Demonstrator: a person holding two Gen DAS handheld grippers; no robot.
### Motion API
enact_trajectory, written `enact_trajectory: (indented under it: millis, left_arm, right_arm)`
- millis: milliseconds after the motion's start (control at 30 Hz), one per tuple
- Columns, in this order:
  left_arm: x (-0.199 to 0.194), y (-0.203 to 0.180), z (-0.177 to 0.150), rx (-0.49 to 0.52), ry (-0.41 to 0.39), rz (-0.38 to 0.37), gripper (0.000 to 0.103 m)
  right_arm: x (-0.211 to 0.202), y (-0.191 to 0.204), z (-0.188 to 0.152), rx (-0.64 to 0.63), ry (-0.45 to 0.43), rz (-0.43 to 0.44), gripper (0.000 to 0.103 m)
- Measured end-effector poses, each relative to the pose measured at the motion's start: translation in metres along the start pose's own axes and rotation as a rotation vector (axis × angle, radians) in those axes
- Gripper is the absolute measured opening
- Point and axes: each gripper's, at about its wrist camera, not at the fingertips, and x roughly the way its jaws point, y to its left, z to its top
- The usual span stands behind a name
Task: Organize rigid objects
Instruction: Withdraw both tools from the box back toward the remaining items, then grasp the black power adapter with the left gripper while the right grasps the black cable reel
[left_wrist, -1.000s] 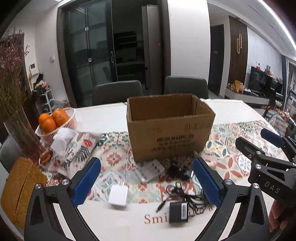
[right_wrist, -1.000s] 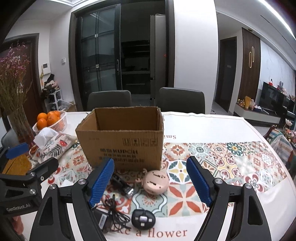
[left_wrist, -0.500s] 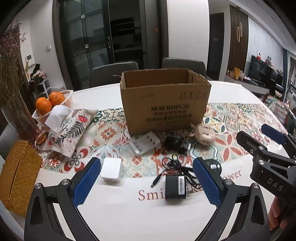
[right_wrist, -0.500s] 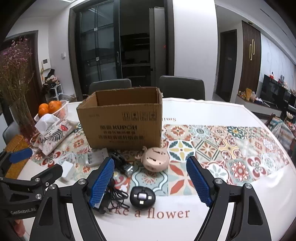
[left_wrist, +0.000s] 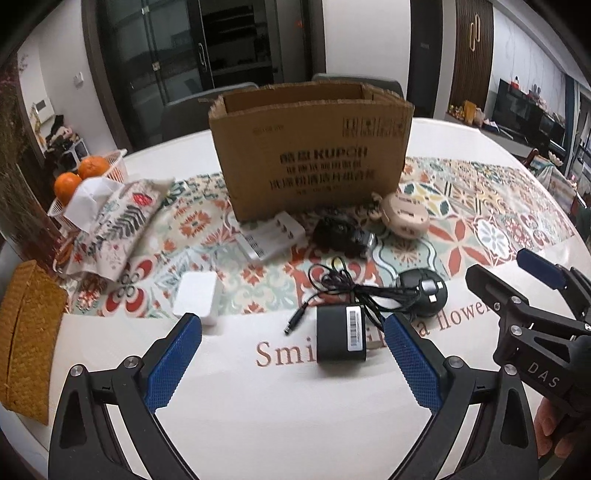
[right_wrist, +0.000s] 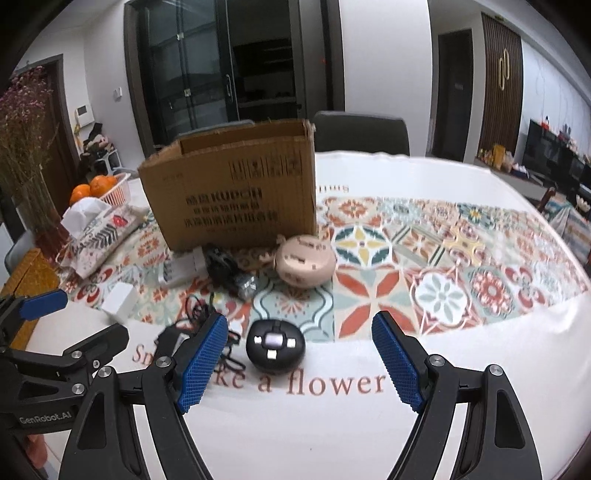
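Note:
An open cardboard box stands on the patterned runner. In front of it lie a white battery charger, a small black device and a beige round gadget. Nearer me are a white charger cube, a black power adapter with its coiled cable, and a black round plug. My left gripper hovers open over the adapter, touching nothing. My right gripper is open above the round plug, with nothing in it.
At the left are a basket of oranges, a floral tissue pouch, a woven box and a vase of dried flowers. Two chairs stand behind the table. Each gripper shows at the edge of the other's view.
Both grippers have sunk toward the table and tipped further down, so the small objects look closer. Their jaws stand as wide as before.

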Motion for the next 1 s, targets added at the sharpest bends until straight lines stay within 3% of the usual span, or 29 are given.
enact_trajectory:
  millis: [367, 633, 1000]
  left_arm:
    - [0.034, -0.005, -0.006, 0.014, 0.092, 0.005, 0.098]
    - [0.049, -0.008, -0.004, 0.015, 0.127, -0.035, 0.083]
    - [0.062, -0.02, -0.001, 0.045, 0.158, -0.074, 0.075]
  right_arm:
    - [0.031, -0.006, -0.016, 0.014, 0.097, 0.004, 0.081]
    - [0.055, -0.004, -0.023, -0.013, 0.16, 0.073, 0.081]
    - [0.069, -0.012, -0.025, -0.011, 0.182, 0.136, 0.08]
